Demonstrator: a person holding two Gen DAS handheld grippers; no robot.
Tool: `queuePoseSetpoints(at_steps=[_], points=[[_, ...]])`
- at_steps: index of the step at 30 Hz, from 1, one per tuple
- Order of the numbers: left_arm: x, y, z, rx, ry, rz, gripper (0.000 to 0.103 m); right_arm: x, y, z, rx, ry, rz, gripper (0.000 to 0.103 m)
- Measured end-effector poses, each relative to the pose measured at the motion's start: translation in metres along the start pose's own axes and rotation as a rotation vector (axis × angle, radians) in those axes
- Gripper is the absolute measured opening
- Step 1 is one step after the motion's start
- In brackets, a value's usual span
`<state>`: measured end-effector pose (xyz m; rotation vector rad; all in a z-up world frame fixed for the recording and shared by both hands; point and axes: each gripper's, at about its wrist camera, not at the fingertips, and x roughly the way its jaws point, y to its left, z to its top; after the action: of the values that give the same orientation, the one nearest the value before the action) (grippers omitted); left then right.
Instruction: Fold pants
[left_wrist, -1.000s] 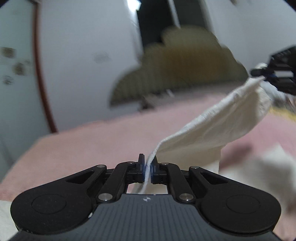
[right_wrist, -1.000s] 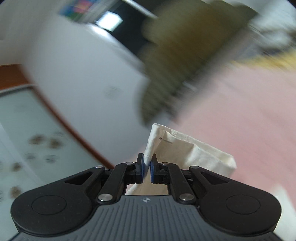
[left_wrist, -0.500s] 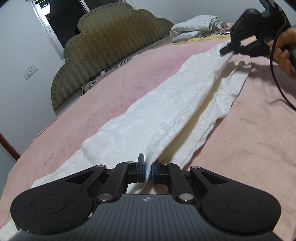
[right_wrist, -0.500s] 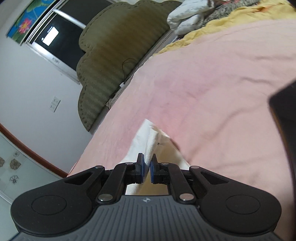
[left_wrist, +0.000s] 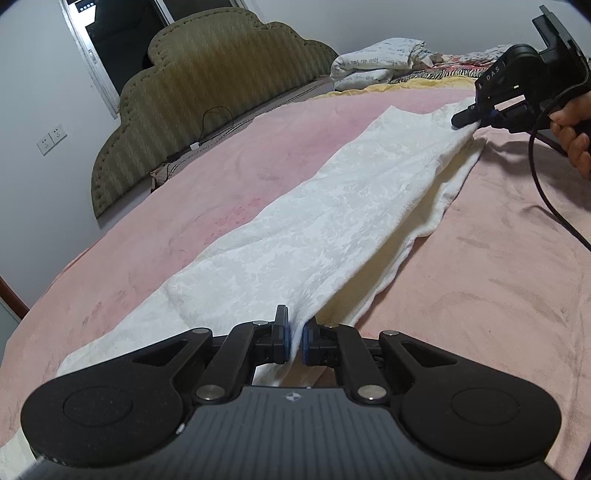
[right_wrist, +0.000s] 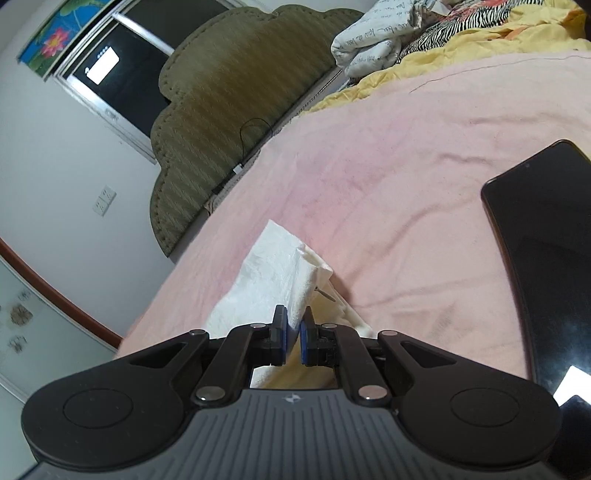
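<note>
White patterned pants (left_wrist: 314, 221) lie stretched lengthwise on a pink bedspread (left_wrist: 498, 277), one leg laid over the other. My left gripper (left_wrist: 294, 341) is shut on the near edge of the pants. My right gripper (left_wrist: 466, 117) shows at the far end in the left wrist view, shut on the other end of the pants. In the right wrist view my right gripper (right_wrist: 293, 341) pinches the white pants (right_wrist: 266, 280) low over the bedspread (right_wrist: 388, 192).
An olive padded headboard (left_wrist: 207, 110) stands at the back left. Folded bedding (left_wrist: 376, 62) and a yellow blanket (right_wrist: 461, 40) lie at the head of the bed. A black phone (right_wrist: 546, 251) lies on the bedspread at right. A black cable (left_wrist: 546, 199) hangs from the right gripper.
Both grippers have brought the pants down from the air onto the bed. The fabric now lies stretched flat, with the upper leg settled lower than half a second ago.
</note>
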<state>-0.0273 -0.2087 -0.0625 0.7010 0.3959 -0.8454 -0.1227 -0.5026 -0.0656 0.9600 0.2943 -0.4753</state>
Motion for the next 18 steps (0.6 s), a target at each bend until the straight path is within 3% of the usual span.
queuePoseSetpoints(at_steps=[5, 9, 12, 15, 17, 18], points=[[0.012, -0.010, -0.005, 0.072, 0.019, 0.007, 0.012, 0.006, -0.002, -0.004, -0.061, 0.029, -0.049, 0.007], [0.007, -0.003, -0.004, 0.038, 0.015, -0.017, 0.028, -0.002, 0.009, 0.001, -0.097, 0.039, -0.089, 0.011], [-0.001, 0.011, 0.001, -0.019, 0.017, -0.049, 0.045, -0.019, 0.024, 0.001, -0.172, -0.039, -0.186, 0.018], [-0.014, 0.028, 0.006, -0.086, -0.004, -0.126, 0.048, -0.043, 0.040, -0.001, -0.232, -0.198, -0.255, 0.019], [-0.020, 0.040, 0.011, -0.149, -0.026, -0.168, 0.051, -0.047, 0.057, -0.004, -0.300, -0.233, -0.207, 0.019], [-0.021, 0.046, 0.014, -0.191, -0.036, -0.174, 0.051, -0.041, 0.066, -0.006, -0.349, -0.193, -0.169, 0.020]])
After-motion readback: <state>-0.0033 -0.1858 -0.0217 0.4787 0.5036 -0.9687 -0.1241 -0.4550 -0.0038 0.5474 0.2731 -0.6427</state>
